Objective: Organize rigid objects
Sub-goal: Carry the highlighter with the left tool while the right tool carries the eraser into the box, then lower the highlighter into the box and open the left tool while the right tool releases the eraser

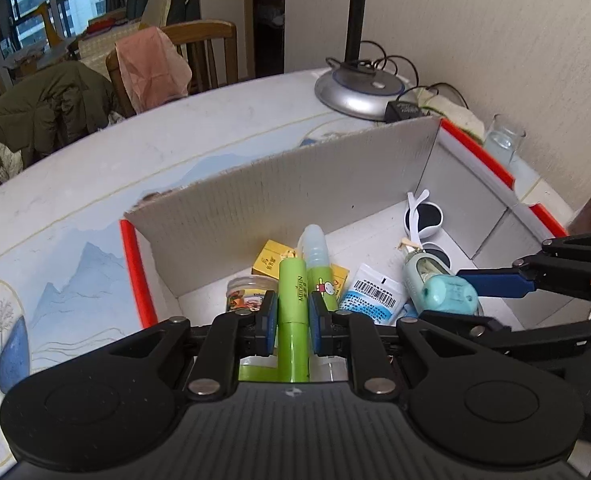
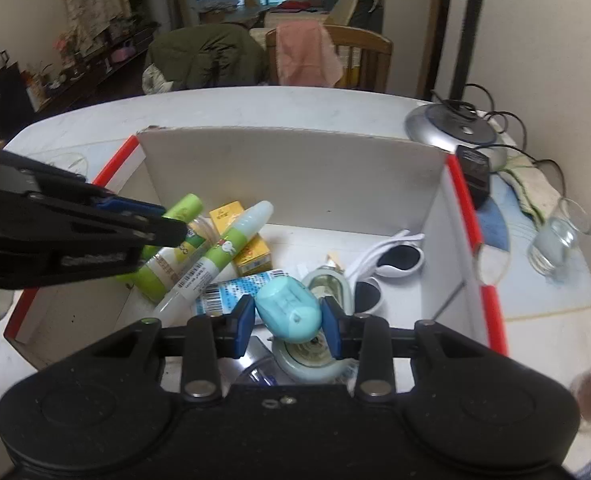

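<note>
My left gripper (image 1: 292, 312) is shut on a green tube (image 1: 292, 300), held over the white cardboard box (image 1: 279, 196) with red edges; it also shows in the right wrist view (image 2: 183, 210). My right gripper (image 2: 288, 320) is shut on a teal-capped bottle (image 2: 289, 314), low over the box's near right part; the bottle shows in the left wrist view (image 1: 443, 290) too. In the box lie a white-and-green pen-shaped bottle (image 2: 223, 248), a yellow carton (image 2: 251, 254), a blue-and-white sachet (image 2: 231, 294), a small jar (image 1: 249, 292) and white sunglasses (image 2: 391, 260).
A lamp base (image 2: 455, 130) with cables and a black adapter (image 2: 473, 168) stand behind the box on the right. A glass (image 2: 555, 240) stands right of the box. Chairs draped with clothes (image 2: 307, 54) stand past the table's far edge.
</note>
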{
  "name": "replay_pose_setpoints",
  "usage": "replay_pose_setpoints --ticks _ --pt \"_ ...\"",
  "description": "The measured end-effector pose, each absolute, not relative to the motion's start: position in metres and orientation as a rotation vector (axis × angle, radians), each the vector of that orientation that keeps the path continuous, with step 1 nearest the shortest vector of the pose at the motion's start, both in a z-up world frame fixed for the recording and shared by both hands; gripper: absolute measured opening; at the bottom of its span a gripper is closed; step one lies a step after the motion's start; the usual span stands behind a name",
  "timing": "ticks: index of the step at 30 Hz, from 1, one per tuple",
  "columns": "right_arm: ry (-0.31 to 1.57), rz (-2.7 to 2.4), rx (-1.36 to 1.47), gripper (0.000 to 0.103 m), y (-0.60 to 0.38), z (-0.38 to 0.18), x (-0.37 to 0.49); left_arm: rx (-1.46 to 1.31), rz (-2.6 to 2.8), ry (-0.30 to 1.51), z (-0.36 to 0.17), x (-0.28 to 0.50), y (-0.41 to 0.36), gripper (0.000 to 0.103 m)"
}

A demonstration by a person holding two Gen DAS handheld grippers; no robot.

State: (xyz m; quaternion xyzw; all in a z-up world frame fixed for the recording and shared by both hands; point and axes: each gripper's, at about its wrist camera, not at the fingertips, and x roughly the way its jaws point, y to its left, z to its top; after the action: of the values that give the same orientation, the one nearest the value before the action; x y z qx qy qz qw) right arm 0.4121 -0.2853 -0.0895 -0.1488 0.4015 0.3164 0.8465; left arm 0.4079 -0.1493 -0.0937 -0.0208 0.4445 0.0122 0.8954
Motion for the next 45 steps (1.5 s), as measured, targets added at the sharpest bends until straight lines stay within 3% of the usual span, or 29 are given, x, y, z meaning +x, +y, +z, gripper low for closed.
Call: replay_pose_setpoints --ticks 20,30,45 --pt "0.884 0.714 -0.361 0.038 -0.267 -0.097 0.418 -0.047 0.016 1.063 -0.117 0.425 -0.15 0.016" --pt "0.848 0.704 -0.303 0.052 -0.279 -0.075 0.402 -0.101 -0.018 0.989 -0.096 0.397 -0.142 0.017" --pt "0.742 0.67 -0.156 0.062 -0.302 -0.027 0.35 -0.153 -0.049 0.811 -0.043 0.321 -0.12 0.017"
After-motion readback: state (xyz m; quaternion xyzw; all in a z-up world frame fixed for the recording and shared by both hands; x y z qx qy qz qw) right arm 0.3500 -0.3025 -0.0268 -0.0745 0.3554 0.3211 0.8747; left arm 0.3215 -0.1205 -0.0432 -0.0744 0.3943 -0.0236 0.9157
